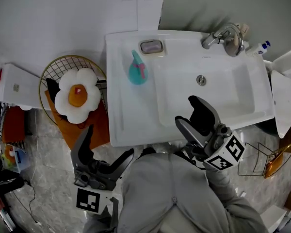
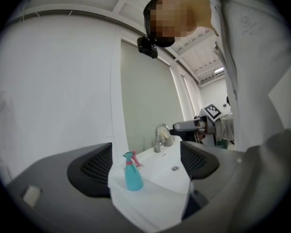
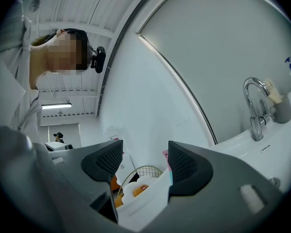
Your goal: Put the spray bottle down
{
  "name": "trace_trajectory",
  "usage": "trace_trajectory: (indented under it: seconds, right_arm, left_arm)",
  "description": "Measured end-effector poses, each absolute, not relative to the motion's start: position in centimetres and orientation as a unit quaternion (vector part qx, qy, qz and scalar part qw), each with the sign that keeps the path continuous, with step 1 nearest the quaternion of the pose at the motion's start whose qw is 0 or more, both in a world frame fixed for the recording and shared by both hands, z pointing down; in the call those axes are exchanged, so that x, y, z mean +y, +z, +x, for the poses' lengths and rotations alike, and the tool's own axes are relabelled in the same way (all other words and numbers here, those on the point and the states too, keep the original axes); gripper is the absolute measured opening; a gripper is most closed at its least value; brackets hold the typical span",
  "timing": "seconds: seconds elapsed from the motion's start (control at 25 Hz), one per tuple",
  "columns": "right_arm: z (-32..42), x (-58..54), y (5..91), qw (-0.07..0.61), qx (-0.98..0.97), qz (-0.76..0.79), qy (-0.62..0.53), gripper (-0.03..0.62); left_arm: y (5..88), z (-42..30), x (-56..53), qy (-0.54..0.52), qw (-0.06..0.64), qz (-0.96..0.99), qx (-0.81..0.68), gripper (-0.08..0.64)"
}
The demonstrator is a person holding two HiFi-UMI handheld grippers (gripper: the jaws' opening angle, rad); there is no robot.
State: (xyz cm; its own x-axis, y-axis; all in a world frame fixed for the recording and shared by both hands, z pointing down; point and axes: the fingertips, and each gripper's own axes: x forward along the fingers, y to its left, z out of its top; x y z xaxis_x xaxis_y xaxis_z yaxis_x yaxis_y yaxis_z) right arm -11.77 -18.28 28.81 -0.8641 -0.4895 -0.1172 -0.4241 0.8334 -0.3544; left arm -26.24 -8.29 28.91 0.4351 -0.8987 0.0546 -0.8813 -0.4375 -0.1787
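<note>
head view: steeply down on sink [image 1: 119, 106] | gripper views: low, near rim, cross-facing (sink shared)

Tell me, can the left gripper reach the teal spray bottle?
Probably yes: the left gripper, jaws open and empty, faces the teal plastic spray bottle on the white sink ledge, nothing between.

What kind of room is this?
Most likely a bathroom or washroom: a white sink with a tap, a soap dish on its back edge, and a teal spray bottle standing beside the basin.
</note>
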Motion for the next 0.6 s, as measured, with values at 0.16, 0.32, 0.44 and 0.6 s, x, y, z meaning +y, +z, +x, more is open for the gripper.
trace_trajectory:
  seconds: [0.16,0.32,0.44,0.6]
  right_arm:
    - [-11.8,-18.3,29.1,0.091,0.955,-0.236,-0.155,0.291]
    - [-11.4,-18.2,29.2,0.087,0.956,-0.235,-0.155,0.291]
    - [-11.2,-18.4,29.0,0.089,0.956,-0.235,-0.154,0.291]
    - [-11.0,-18.5,28.9,0.090,0.956,-0.234,-0.155,0.291]
  left_arm:
    - [28.8,-25.6,-8.4,-0.068,0.062,-0.846,0.526,0.471]
    - [28.8,-25.0,-8.3,-0.064,0.061,-0.846,0.526,0.471]
    - [28.9,-24.7,-8.4,-0.064,0.059,-0.845,0.527,0.471]
    - [28.9,-24.3,-8.5,-0.067,0.061,-0.846,0.526,0.471]
